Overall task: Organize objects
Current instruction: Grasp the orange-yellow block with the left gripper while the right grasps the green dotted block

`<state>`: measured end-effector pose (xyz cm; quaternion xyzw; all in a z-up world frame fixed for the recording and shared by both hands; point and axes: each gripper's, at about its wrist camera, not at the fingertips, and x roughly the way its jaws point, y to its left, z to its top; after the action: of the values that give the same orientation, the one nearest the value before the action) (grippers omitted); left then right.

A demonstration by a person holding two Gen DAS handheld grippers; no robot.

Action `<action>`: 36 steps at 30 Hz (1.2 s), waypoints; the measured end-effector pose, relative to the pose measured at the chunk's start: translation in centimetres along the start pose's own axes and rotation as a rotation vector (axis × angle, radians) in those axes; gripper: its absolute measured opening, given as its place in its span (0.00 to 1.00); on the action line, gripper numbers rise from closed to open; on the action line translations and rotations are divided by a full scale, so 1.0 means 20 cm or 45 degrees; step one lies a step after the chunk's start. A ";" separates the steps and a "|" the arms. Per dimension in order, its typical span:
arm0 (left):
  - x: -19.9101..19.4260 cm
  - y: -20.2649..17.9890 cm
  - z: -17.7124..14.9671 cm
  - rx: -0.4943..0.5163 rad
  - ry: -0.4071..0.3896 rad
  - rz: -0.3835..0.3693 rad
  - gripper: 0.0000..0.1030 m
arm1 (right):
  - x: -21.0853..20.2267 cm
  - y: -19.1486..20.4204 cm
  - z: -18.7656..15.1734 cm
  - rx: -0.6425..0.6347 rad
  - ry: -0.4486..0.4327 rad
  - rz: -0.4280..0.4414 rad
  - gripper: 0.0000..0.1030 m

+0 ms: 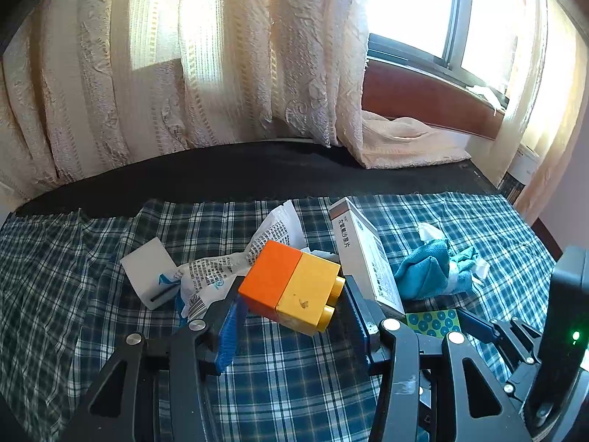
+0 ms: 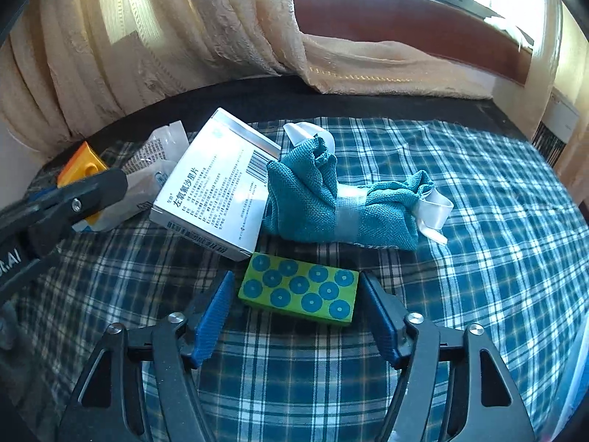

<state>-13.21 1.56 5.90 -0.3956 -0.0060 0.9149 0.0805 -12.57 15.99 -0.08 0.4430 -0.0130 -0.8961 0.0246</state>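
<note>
An orange-and-yellow toy block (image 1: 291, 287) hangs tilted just above the checked cloth (image 1: 294, 386), with my left gripper (image 1: 293, 283) shut on it: one blue pad presses the orange end, the other the yellow studs. A green block with blue dots (image 2: 298, 291) lies flat on the cloth between the fingers of my right gripper (image 2: 296, 275). Its jaws stand open, and a narrow gap shows beside the left pad (image 2: 217, 305). In the right wrist view the left gripper (image 2: 73, 199) reaches in from the left with the orange block (image 2: 83, 164).
A white medicine box (image 2: 217, 191) leans on a teal cloth bundle (image 2: 331, 199) tied with white ribbon, just beyond the green block. A crumpled printed wrapper (image 1: 228, 269) and a white card (image 1: 151, 272) lie to the left. Cream curtains (image 1: 184, 73) hang behind the dark table edge.
</note>
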 end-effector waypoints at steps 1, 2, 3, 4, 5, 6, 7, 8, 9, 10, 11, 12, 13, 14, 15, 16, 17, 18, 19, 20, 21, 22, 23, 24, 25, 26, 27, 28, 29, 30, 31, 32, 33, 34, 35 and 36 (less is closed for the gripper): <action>0.00 0.00 0.00 0.000 0.000 0.000 0.51 | 0.00 0.00 0.00 0.001 0.000 0.005 0.64; 0.00 0.00 0.00 0.000 0.000 0.000 0.51 | -0.01 0.00 -0.01 0.002 0.000 0.008 0.64; 0.00 0.00 0.00 0.000 0.000 -0.001 0.51 | -0.01 -0.01 -0.01 0.004 -0.001 0.012 0.64; 0.00 0.00 0.00 0.000 -0.001 -0.001 0.51 | -0.02 -0.01 -0.02 0.005 -0.003 0.015 0.64; 0.00 0.00 0.00 0.001 -0.002 -0.002 0.51 | -0.03 -0.01 -0.03 0.008 -0.005 0.023 0.64; 0.00 0.00 0.00 0.002 -0.003 -0.003 0.51 | -0.04 -0.01 -0.04 0.010 -0.007 0.027 0.64; -0.01 0.00 0.00 0.004 -0.005 -0.004 0.51 | -0.04 -0.02 -0.05 0.012 -0.007 0.030 0.64; -0.01 -0.01 0.00 0.006 -0.006 -0.005 0.51 | -0.06 -0.02 -0.06 0.017 -0.008 0.032 0.64; -0.01 -0.01 0.00 0.010 -0.008 -0.006 0.51 | -0.07 -0.02 -0.07 0.022 -0.007 0.036 0.64; -0.02 -0.02 0.00 0.012 -0.010 -0.007 0.51 | -0.07 -0.03 -0.08 0.026 -0.007 0.039 0.64; -0.02 -0.02 0.00 0.015 -0.012 -0.008 0.51 | -0.08 -0.03 -0.09 0.032 -0.007 0.041 0.64; -0.02 -0.02 0.00 0.017 -0.014 -0.010 0.51 | -0.10 -0.04 -0.10 0.038 -0.008 0.042 0.64; -0.03 -0.03 0.00 0.019 -0.016 -0.011 0.51 | -0.11 -0.05 -0.11 0.044 -0.009 0.042 0.64; -0.03 -0.03 0.00 0.022 -0.020 -0.013 0.51 | -0.12 -0.06 -0.13 0.051 -0.011 0.043 0.64; -0.04 -0.03 -0.01 0.023 -0.022 -0.015 0.51 | -0.14 -0.06 -0.14 0.058 -0.014 0.045 0.64; -0.04 -0.04 -0.01 0.025 -0.024 -0.016 0.51 | -0.16 -0.07 -0.15 0.063 -0.017 0.046 0.64; -0.05 -0.04 -0.01 0.028 -0.026 -0.019 0.51 | -0.17 -0.08 -0.16 0.067 -0.021 0.046 0.64; -0.05 -0.05 -0.01 0.032 -0.028 -0.022 0.51 | -0.19 -0.08 -0.17 0.072 -0.026 0.047 0.64; -0.06 -0.06 -0.01 0.036 -0.031 -0.025 0.51 | -0.21 -0.09 -0.18 0.077 -0.032 0.049 0.64; -0.06 -0.07 -0.01 0.043 -0.034 -0.030 0.51 | -0.23 -0.10 -0.19 0.083 -0.040 0.049 0.64; -0.07 -0.07 -0.01 0.047 -0.036 -0.034 0.51 | -0.26 -0.11 -0.20 0.089 -0.046 0.049 0.64; -0.07 -0.08 -0.01 0.054 -0.038 -0.038 0.51 | -0.28 -0.12 -0.21 0.095 -0.053 0.049 0.64; -0.08 -0.09 -0.02 0.060 -0.041 -0.041 0.51 | -0.30 -0.12 -0.22 0.103 -0.062 0.048 0.64; -0.08 -0.10 -0.02 0.067 -0.043 -0.047 0.51 | -0.32 -0.13 -0.23 0.110 -0.069 0.048 0.64; -0.09 -0.11 -0.02 0.073 -0.045 -0.050 0.51 | -0.34 -0.14 -0.24 0.118 -0.076 0.047 0.64; -0.09 -0.12 -0.02 0.079 -0.048 -0.053 0.51 | -0.36 -0.16 -0.25 0.126 -0.083 0.046 0.64; -0.10 -0.13 -0.03 0.084 -0.051 -0.057 0.51 | -0.38 -0.17 -0.25 0.133 -0.090 0.044 0.63; -0.10 -0.14 -0.03 0.090 -0.053 -0.061 0.51 | -0.40 -0.18 -0.26 0.140 -0.098 0.041 0.63; -0.11 -0.15 -0.03 0.095 -0.055 -0.064 0.51 | -0.42 -0.19 -0.27 0.146 -0.103 0.039 0.63; -0.11 -0.16 -0.03 0.101 -0.057 -0.068 0.51 | -0.44 -0.20 -0.28 0.155 -0.112 0.035 0.63; -0.12 -0.17 -0.03 0.106 -0.057 -0.071 0.51 | -0.46 -0.22 -0.28 0.163 -0.119 0.031 0.64; -0.12 -0.18 -0.04 0.115 -0.058 -0.076 0.51 | -0.48 -0.24 -0.29 0.174 -0.128 0.025 0.64; -0.12 -0.19 -0.04 0.121 -0.058 -0.077 0.51 | -0.50 -0.25 -0.30 0.183 -0.135 0.019 0.64; -0.12 -0.20 -0.05 0.127 -0.057 -0.081 0.51 | -0.52 -0.27 -0.31 0.192 -0.142 0.011 0.64; -0.13 -0.21 -0.05 0.134 -0.057 -0.084 0.51 | -0.54 -0.29 -0.31 0.202 -0.150 0.001 0.63; -0.13 -0.22 -0.05 0.142 -0.058 -0.087 0.51 | -0.55 -0.31 -0.32 0.213 -0.157 -0.007 0.63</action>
<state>-10.09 5.42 7.35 -0.3692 0.0298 0.9192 0.1336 -1.06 22.72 4.58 0.3876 -0.0879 -0.9175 -0.0158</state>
